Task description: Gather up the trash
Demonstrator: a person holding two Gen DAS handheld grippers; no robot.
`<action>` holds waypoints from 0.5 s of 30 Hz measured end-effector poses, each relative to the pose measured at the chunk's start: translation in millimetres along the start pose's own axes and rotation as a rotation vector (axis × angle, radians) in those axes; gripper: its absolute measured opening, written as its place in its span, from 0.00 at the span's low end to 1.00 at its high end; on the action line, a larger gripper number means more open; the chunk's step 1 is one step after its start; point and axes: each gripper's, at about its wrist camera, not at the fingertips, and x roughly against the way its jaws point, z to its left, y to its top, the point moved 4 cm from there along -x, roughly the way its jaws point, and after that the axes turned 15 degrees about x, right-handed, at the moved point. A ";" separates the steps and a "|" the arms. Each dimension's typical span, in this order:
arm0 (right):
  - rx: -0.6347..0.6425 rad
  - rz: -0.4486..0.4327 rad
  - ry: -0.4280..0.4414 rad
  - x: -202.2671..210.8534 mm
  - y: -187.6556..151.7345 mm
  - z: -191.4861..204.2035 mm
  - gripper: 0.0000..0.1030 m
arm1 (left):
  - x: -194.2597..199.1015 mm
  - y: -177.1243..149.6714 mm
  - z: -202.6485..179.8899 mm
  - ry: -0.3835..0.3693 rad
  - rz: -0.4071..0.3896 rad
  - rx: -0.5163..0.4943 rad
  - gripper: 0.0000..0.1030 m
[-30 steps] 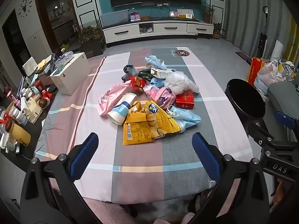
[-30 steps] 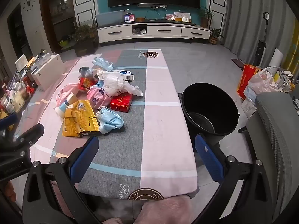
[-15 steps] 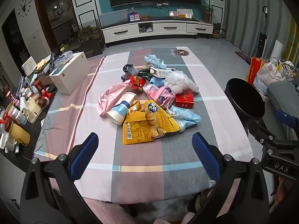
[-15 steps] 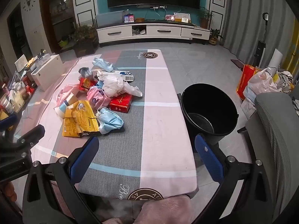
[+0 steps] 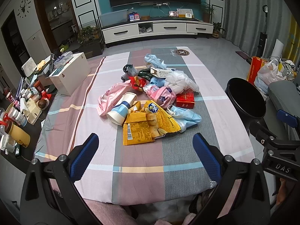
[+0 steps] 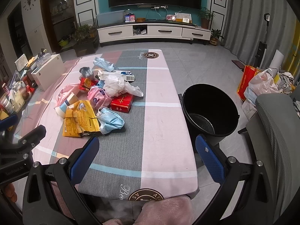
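Both claws released, jaws spread wide, nothing held. Left claw point(image 5: 145, 150) hangs over the near end of the worktop point(image 5: 142, 180), right claw point(image 6: 147, 153) over its near right corner. Worktop cloth is striped pink/grey; round crest with "H" at the far end point(image 6: 151, 55), script starting "Bea" by the near crest.

Trash pile mid-worktop, well apart from both claws: yellow chip bag point(image 5: 148, 125) with barcode, nearest the left claw; blue-white paper cup point(image 5: 121, 107) lying on its side, touching the bag; blue face mask point(image 6: 110, 120) just right of the bag; red carton point(image 6: 121, 103) with gold writing, unreadable; pink bags point(image 5: 161, 97); white plastic bag point(image 6: 118, 84); white box with barcode point(image 6: 118, 75).

Black bucket point(image 6: 210, 108) on the floor just beside the worktop's right edge. "DAS" legible on the right claw's body in the left wrist view.
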 end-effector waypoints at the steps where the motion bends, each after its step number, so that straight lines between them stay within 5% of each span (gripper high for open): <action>1: 0.000 0.000 0.001 0.6 -0.8 0.5 0.97 | 0.0 -0.1 -0.1 0.001 -0.001 -0.001 0.97; 15: 0.003 -0.001 -0.002 -0.3 -0.9 2.6 0.97 | -0.1 -0.1 0.0 0.001 -0.001 -0.002 0.97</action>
